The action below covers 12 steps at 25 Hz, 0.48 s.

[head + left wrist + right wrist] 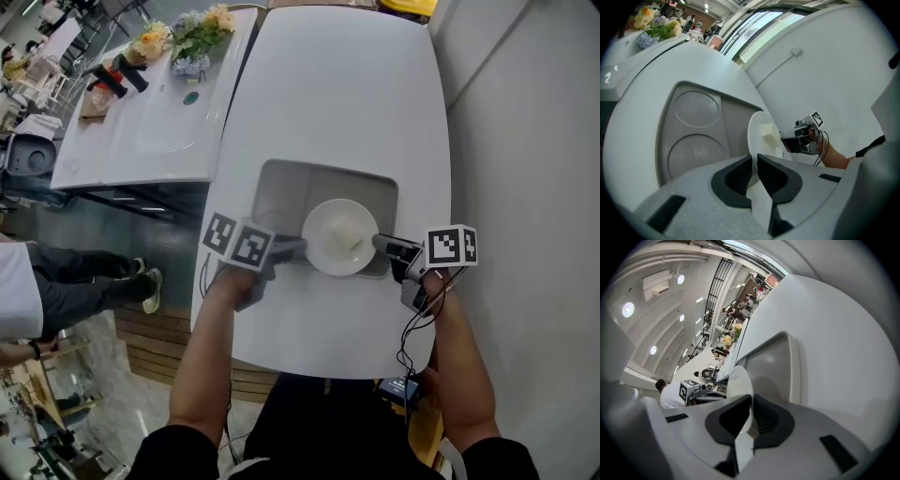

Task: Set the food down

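Evidently the plate is stiff, smooth and breakable, so its thin rim is the right place to hold it. The left gripper and right gripper clamp opposite edges, keeping it over the tray. The loose food could slide if the plate tilts.

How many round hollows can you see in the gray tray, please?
2, both seen in the left gripper view: the far hollow and the near hollow, side by side in the tray. The plate may hide more.
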Available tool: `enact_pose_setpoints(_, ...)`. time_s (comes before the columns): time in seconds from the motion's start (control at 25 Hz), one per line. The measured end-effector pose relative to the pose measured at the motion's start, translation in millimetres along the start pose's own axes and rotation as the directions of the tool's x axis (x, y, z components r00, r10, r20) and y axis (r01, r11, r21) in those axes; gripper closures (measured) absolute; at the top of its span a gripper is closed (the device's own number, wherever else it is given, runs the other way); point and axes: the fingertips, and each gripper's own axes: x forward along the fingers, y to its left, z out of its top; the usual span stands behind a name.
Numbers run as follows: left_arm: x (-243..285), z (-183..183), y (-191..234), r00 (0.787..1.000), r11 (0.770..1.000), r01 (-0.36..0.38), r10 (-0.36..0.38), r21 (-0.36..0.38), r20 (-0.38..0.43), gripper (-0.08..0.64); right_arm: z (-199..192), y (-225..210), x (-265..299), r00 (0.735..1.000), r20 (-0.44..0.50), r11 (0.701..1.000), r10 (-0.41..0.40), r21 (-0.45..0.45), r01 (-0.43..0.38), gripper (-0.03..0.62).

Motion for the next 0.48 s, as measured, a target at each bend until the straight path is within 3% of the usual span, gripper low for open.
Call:
enact_pose_setpoints(0.28, 9.0, 15.8, 18.1, 1.000, 1.000, -0.014, 0.014, 0.004, -0.008, 0.524, 15.5, -11.6, 11.6, 0.999, 0.027, 1.000, -0.017, 0.006, 0.017, 0.572)
enact_pose_setpoints(0.48, 14.6, 13.0, 23.4, 0.997, 0.998, -0.058, 0.059, 0.032, -0.046, 0.524, 15.6, -13.1, 12.8, 0.997, 0.013, 0.997, -0.070, -0.042, 0.070, 0.572)
